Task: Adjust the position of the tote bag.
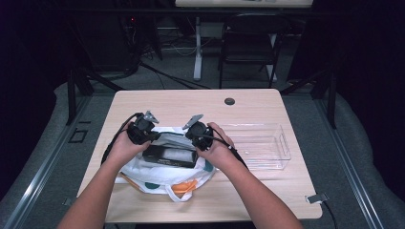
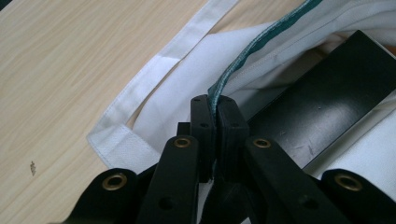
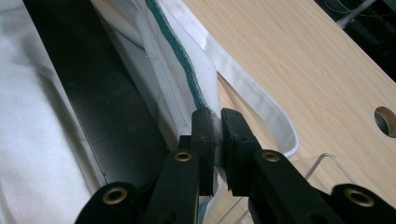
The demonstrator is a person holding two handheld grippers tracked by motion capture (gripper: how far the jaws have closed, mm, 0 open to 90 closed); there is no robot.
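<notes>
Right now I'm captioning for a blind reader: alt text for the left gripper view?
Left tongs shut on the green-trimmed rim of a white cloth bag, a black box inside it. The bag's white strap lies on the wooden table.

black box (image 1: 169,156) partly hidden inside white bag (image 1: 157,176), both forearms cut off

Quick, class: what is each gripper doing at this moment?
Left gripper: shut on the green-trimmed rim of the white cloth bag.
Right gripper: shut on the same bag's rim, on the opposite side of the black box inside it.
</notes>
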